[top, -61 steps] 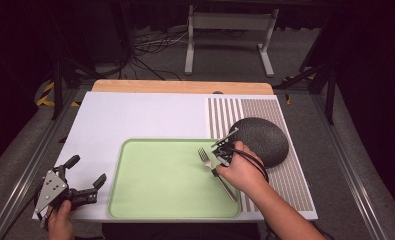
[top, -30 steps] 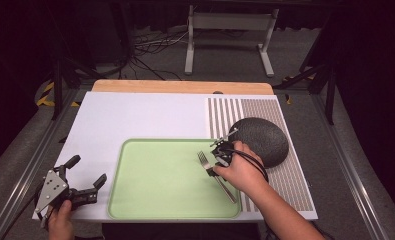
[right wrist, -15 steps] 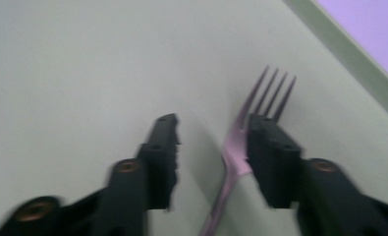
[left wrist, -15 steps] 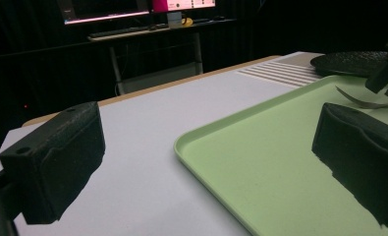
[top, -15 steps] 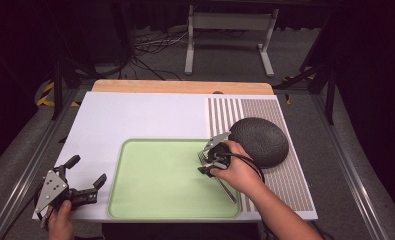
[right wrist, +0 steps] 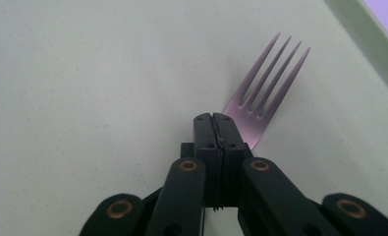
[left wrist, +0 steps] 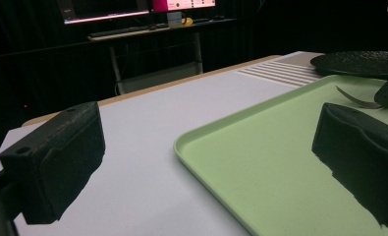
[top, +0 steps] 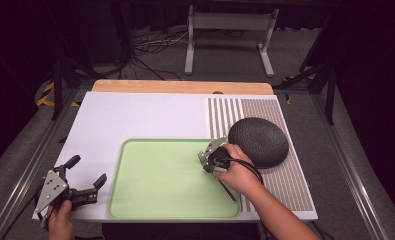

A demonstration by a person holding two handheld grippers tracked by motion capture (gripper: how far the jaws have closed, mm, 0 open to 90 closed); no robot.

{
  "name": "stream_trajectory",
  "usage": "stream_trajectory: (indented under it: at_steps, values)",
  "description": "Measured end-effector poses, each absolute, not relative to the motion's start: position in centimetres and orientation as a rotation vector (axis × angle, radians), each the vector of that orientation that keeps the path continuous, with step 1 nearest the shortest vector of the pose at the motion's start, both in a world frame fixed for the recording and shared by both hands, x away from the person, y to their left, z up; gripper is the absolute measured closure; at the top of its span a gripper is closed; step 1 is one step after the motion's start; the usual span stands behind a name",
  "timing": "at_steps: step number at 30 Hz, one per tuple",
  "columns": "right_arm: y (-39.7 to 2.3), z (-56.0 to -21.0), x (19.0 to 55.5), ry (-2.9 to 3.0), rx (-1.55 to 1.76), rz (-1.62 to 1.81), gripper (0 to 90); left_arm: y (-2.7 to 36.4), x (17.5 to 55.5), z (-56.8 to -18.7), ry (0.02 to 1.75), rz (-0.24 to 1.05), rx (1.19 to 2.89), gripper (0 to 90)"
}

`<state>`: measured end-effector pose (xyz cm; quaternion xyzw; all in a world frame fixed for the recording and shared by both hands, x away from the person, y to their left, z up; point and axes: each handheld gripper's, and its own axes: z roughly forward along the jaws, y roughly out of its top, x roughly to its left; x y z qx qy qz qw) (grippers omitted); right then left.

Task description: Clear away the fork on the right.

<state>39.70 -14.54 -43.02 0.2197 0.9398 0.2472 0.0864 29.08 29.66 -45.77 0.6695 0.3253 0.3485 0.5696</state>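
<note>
Fork, four slim tines, pale metal sheen

The left hand-held gripper is black, topped by a grey three-cornered plate with dark holes. The right hand-held gripper has black linked arms with copper-coloured rivets and a looping black cable. Both forearms are bare.

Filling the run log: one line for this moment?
right gripper: shut on silver metal fork | fork: on green plastic tray | left gripper: open, idle | dark round plate: beside tray
</note>
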Motion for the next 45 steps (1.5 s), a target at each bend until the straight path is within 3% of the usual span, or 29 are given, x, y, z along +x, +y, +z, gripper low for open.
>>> stream_trajectory:
  at_steps: [45]
  values:
    - [-18.4,-42.9,40.5,2.678,0.883,0.642,89.8,29.7,29.1,-45.8,0.773,0.821,1.575,0.1]
